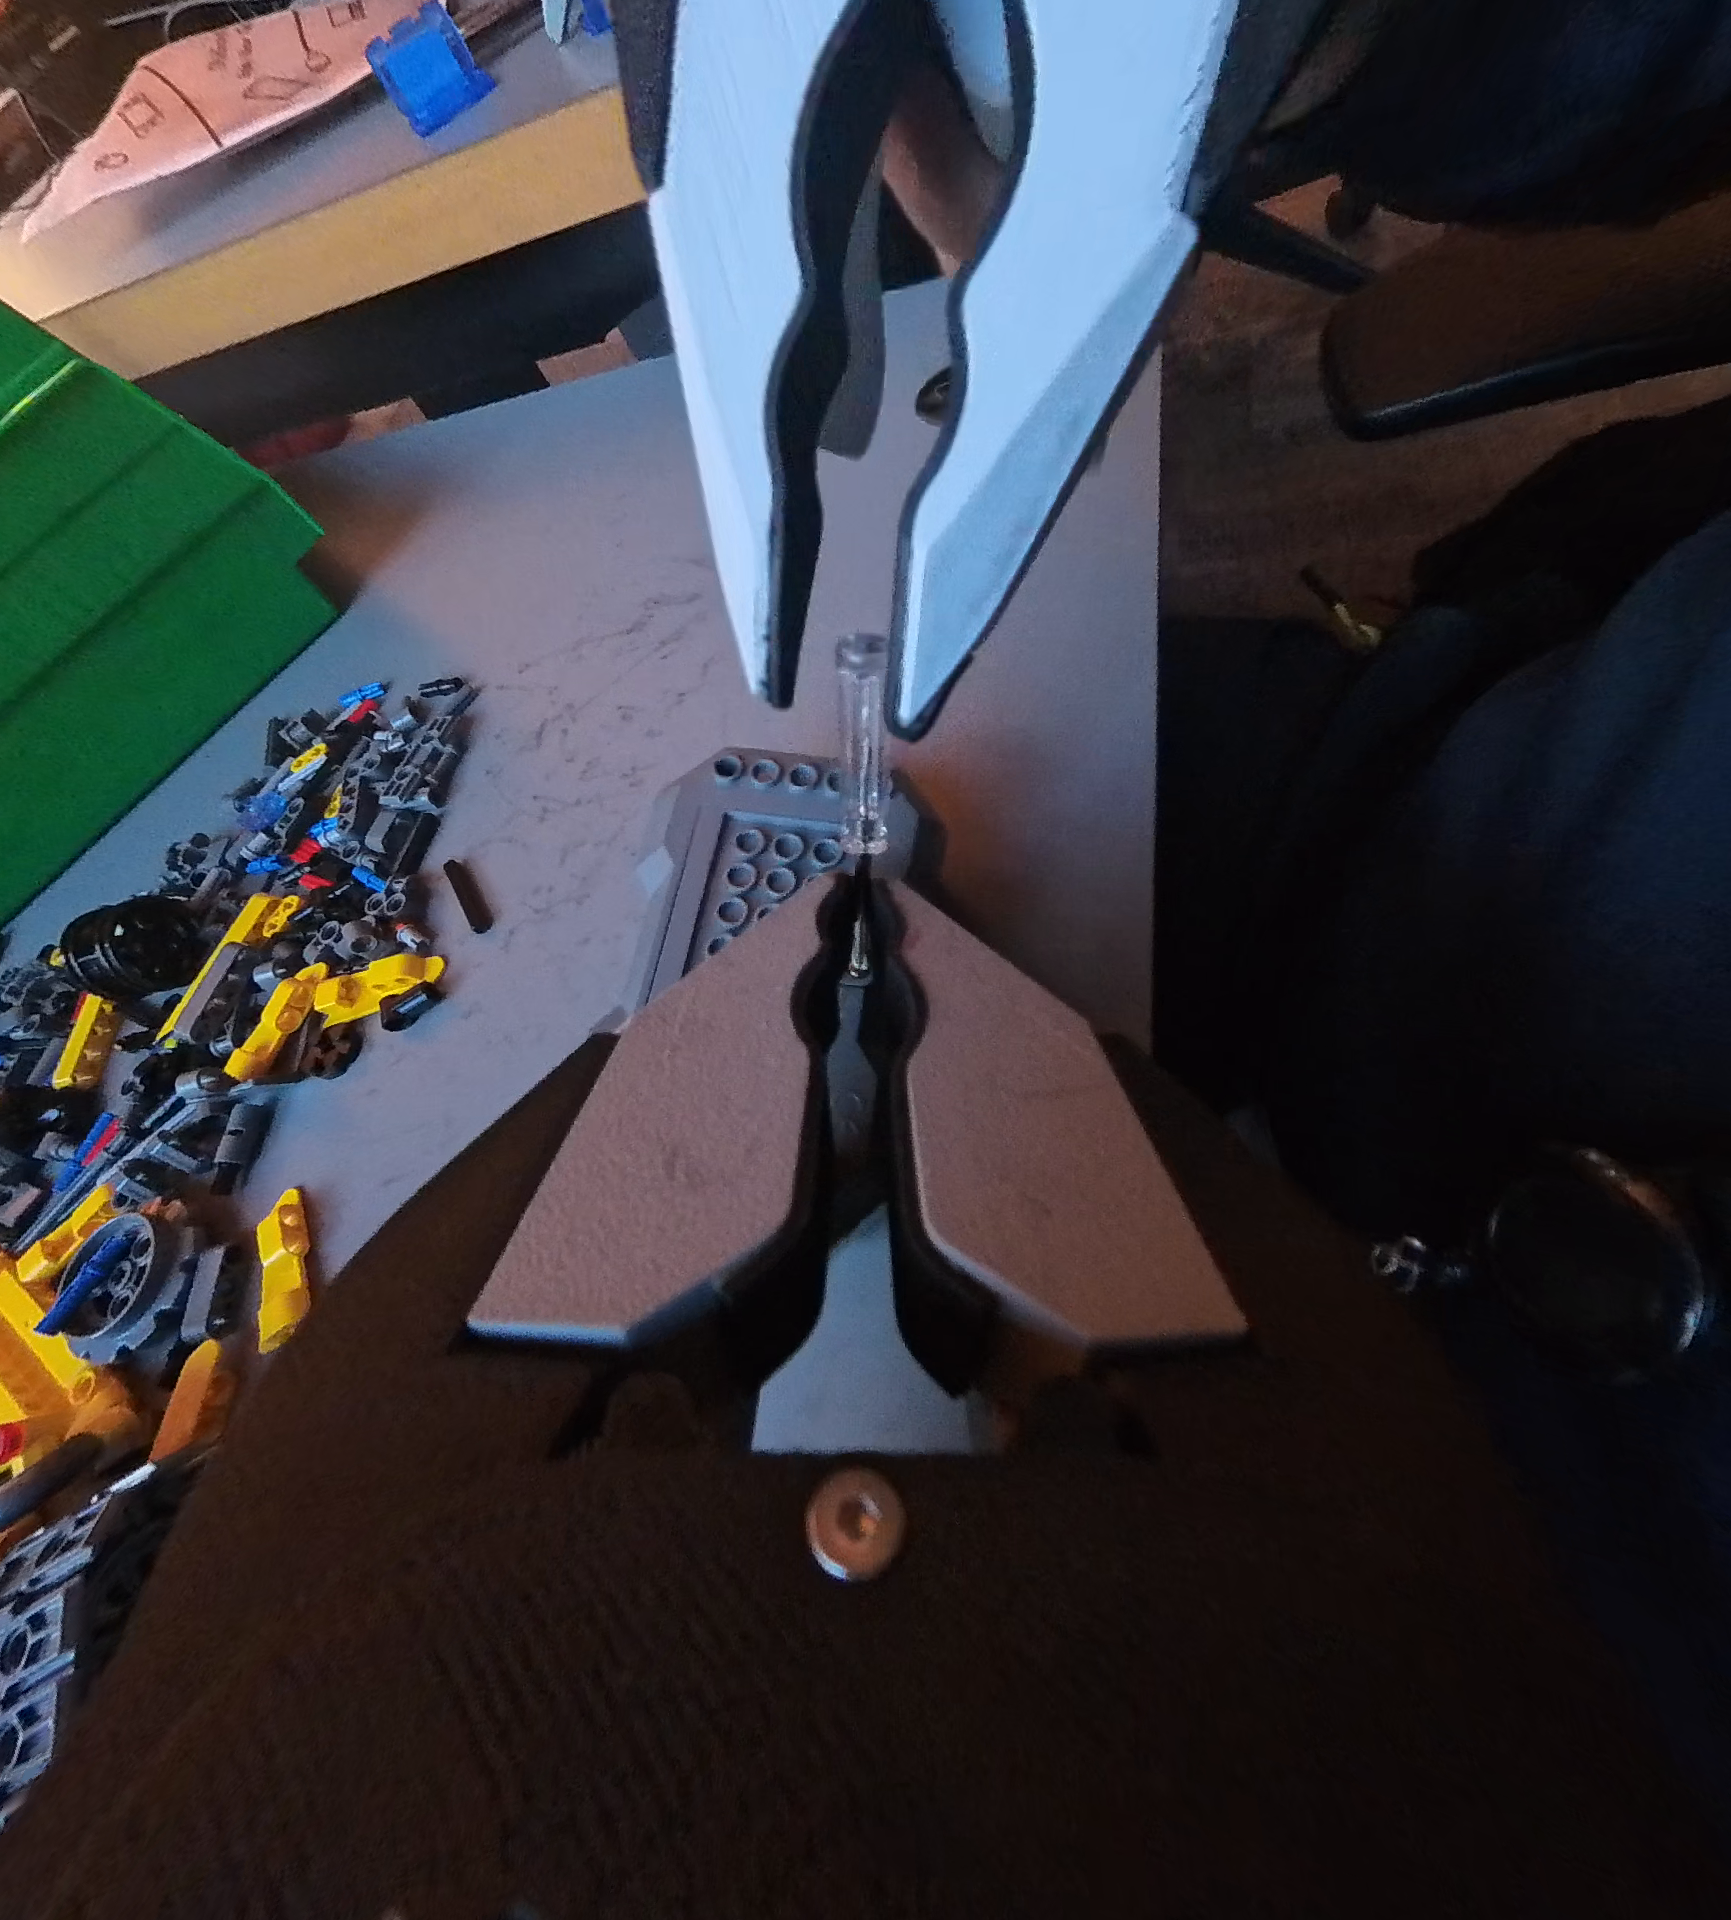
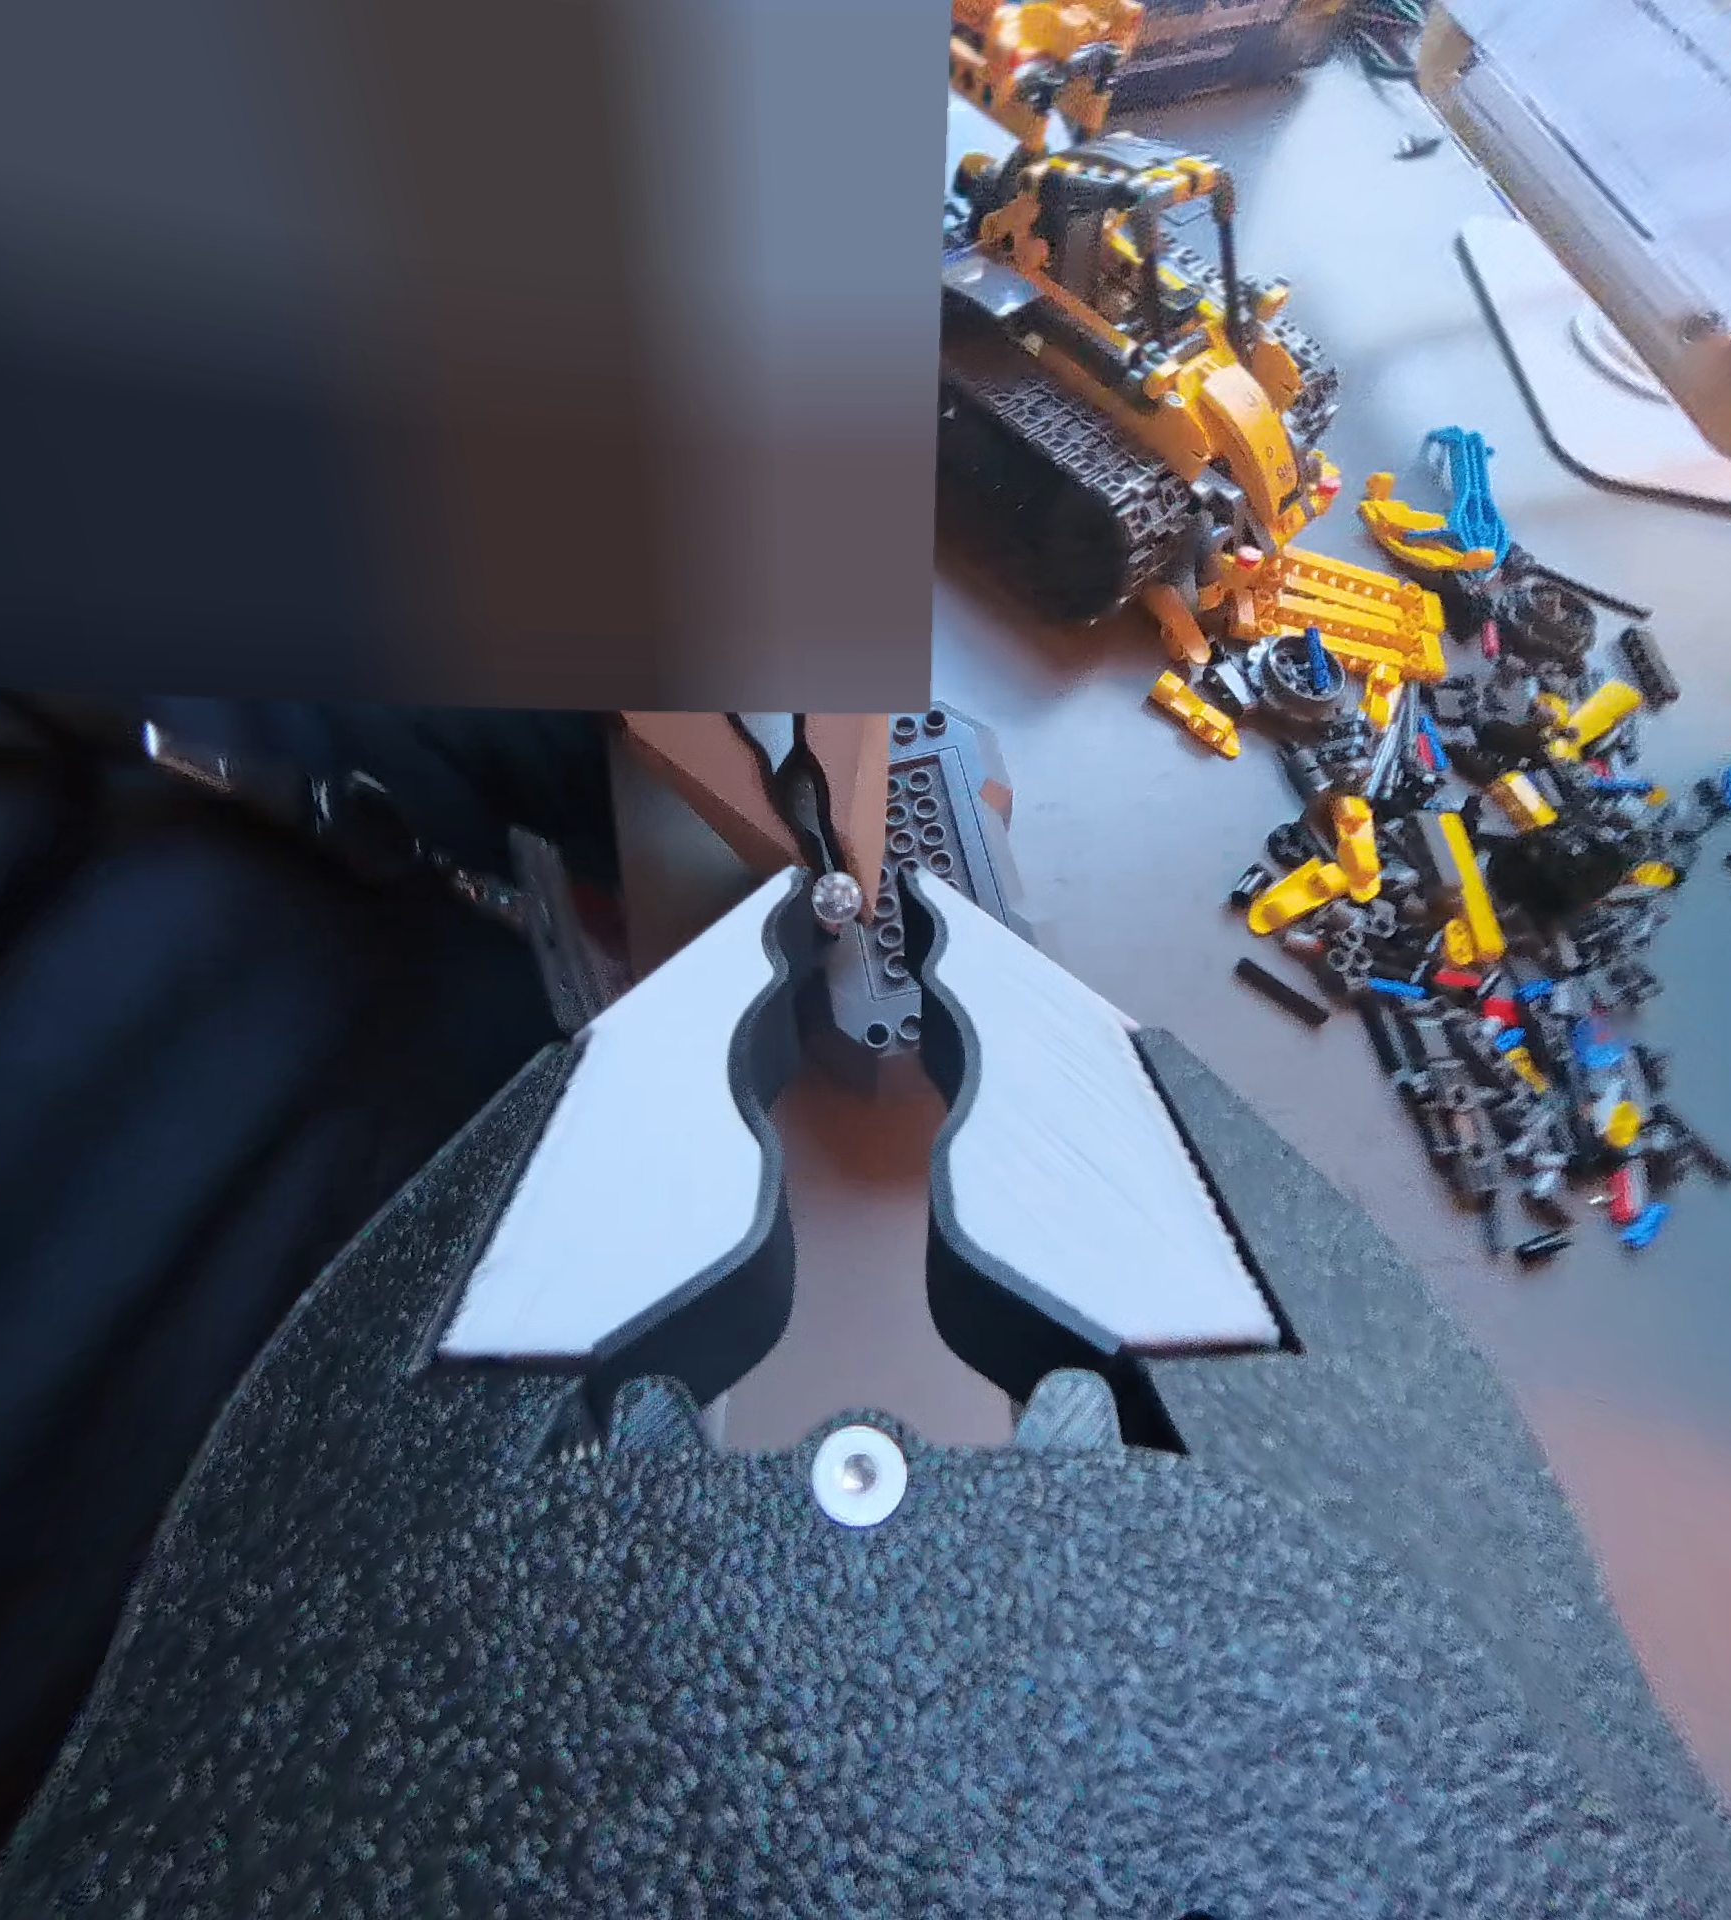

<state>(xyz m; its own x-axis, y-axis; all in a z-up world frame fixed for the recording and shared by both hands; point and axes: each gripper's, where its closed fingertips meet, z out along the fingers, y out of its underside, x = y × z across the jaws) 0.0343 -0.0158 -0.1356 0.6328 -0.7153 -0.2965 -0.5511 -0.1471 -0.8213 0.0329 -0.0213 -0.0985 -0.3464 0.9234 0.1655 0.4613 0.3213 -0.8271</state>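
My left gripper has brown fingers and is shut on a thin black piece. A clear rod stands up from that piece just past the fingertips. Under them, a grey studded plate lies on the table. My right gripper, white-fingered, comes down from above, open, with its tips on either side of the rod's top. In the right wrist view the open right gripper frames the rod's round end, the left gripper's fingers and the grey plate.
A pile of loose yellow, black, grey and blue building pieces lies on the grey table. A yellow tracked vehicle model stands beyond it. A green bin borders the pile. A person's dark clothing lies past the table edge. Only a small space, under 4 cm, lies between the two pairs of fingers. Left tips and right tips are each some 20 cm from the yellow tracked vehicle model.
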